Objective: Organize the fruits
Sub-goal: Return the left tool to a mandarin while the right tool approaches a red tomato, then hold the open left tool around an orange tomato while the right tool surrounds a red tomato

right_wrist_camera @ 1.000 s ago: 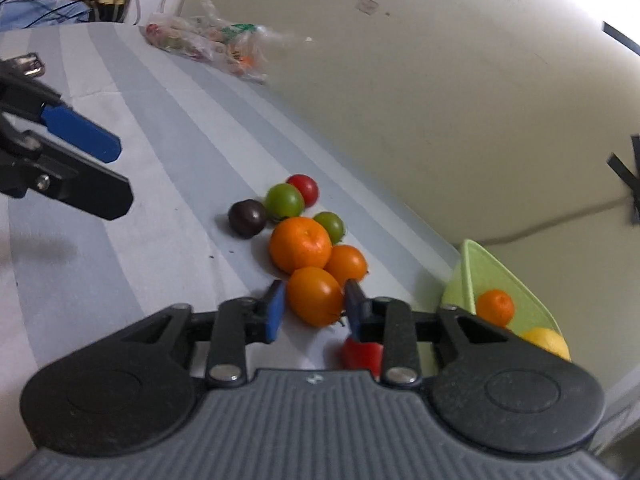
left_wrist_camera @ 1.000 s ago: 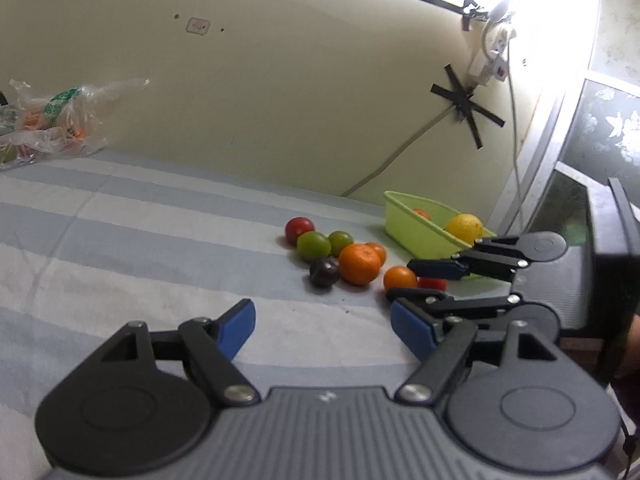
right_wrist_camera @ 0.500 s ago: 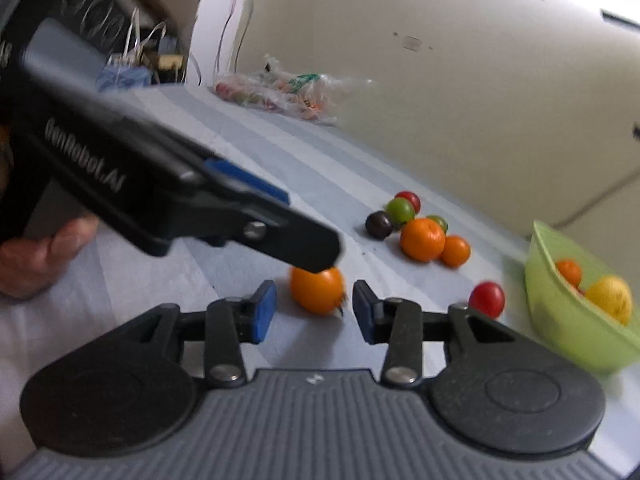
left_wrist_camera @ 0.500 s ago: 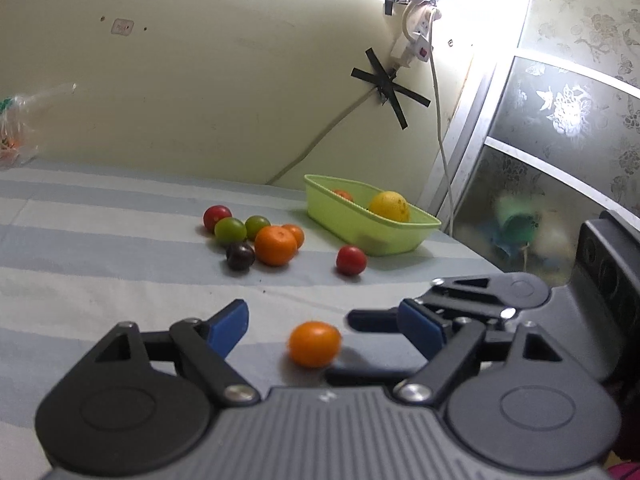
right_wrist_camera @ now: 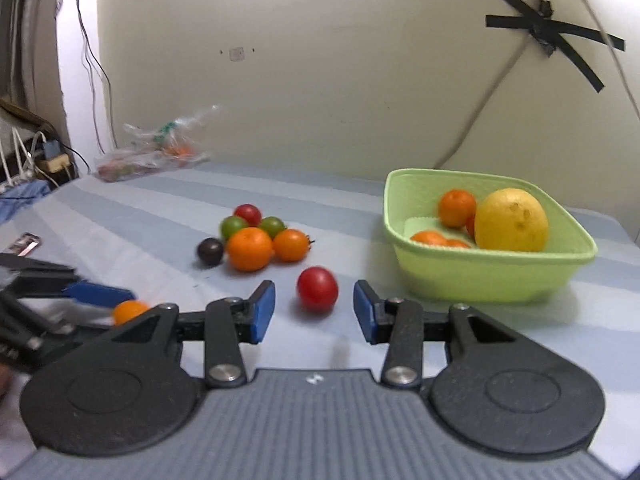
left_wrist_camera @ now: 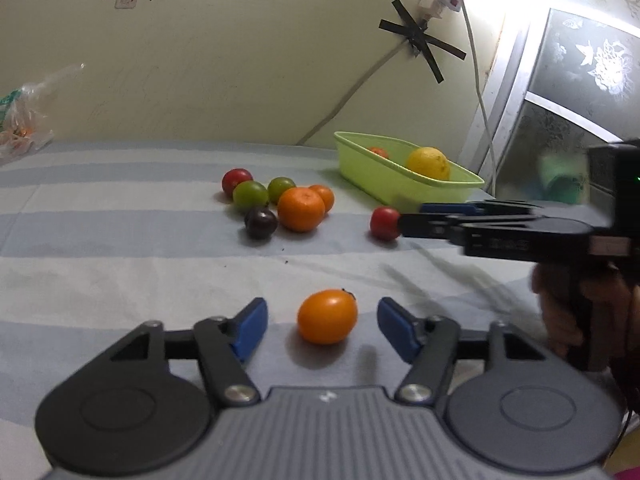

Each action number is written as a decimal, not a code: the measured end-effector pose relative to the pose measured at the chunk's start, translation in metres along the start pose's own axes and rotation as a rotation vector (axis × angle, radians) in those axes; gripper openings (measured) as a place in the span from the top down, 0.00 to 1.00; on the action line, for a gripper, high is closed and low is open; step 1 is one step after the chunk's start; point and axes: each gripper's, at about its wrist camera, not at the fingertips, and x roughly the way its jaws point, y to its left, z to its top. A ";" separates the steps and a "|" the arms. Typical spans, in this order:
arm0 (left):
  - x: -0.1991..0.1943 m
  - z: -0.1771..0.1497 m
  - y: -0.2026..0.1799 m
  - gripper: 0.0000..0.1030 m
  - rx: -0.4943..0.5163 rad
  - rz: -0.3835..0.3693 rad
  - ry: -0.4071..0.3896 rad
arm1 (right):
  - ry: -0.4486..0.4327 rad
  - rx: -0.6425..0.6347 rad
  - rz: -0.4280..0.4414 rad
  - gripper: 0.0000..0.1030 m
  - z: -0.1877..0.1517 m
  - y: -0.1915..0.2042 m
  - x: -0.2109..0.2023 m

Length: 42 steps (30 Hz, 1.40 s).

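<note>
**Handing off the orange tomato, lining up on the red one**

Sitting loose on the striped cloth point(left_wrist_camera: 120, 248), the orange tomato point(left_wrist_camera: 327, 316) now lies between the blue pads of the left gripper point(left_wrist_camera: 319, 322); those jaws have just been closing but gaps show on both sides, so nothing is clamped. A second ago this fruit was pinched in the right gripper point(right_wrist_camera: 314, 311) beside the pile. That gripper has since let go and opened, swung away, and now frames the red tomato point(right_wrist_camera: 317, 289), which sits just ahead of its spread pads, untouched. The red tomato lies alone between the fruit cluster point(right_wrist_camera: 250, 240) and the green basket point(right_wrist_camera: 480, 276), which holds a yellow citrus point(right_wrist_camera: 511, 220) and small oranges. A hand point(left_wrist_camera: 560, 316) grips the right tool's handle.
</note>
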 end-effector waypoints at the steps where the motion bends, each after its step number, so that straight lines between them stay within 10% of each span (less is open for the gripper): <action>1: -0.001 0.000 0.001 0.45 -0.003 0.003 -0.002 | 0.014 -0.009 -0.009 0.55 0.000 0.001 0.007; 8: -0.002 -0.001 0.003 0.68 -0.009 -0.026 -0.004 | 0.086 -0.032 -0.016 0.70 0.004 -0.001 0.028; 18: -0.008 -0.004 -0.005 0.68 0.015 -0.007 -0.018 | 0.066 -0.078 0.108 0.71 -0.030 0.031 -0.030; 42: -0.012 -0.007 -0.010 0.47 0.048 0.134 -0.046 | 0.039 -0.155 -0.020 0.56 -0.044 0.055 -0.045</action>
